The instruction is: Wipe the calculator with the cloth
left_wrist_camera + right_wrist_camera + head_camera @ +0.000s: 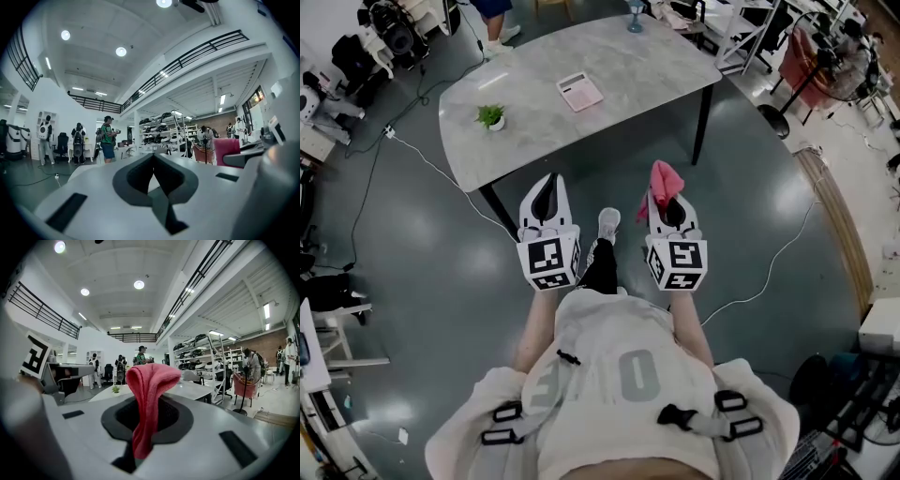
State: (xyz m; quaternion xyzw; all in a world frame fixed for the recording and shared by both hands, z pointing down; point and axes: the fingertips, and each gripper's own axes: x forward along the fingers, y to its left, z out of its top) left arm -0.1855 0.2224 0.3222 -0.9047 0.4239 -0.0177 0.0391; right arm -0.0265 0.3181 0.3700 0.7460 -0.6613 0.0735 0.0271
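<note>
A pink-and-white calculator lies flat on the grey marble-topped table, well ahead of both grippers. My right gripper is shut on a pink cloth, which sticks up in a fold between its jaws. My left gripper is shut with nothing in it; in the left gripper view its jaws meet with only the room beyond. Both grippers hang over the floor, short of the table's near edge, pointing about level.
A small potted plant stands on the table's left part. A glass stands at the far edge. Cables run across the dark floor. Shelving and chairs stand behind the table, people farther off.
</note>
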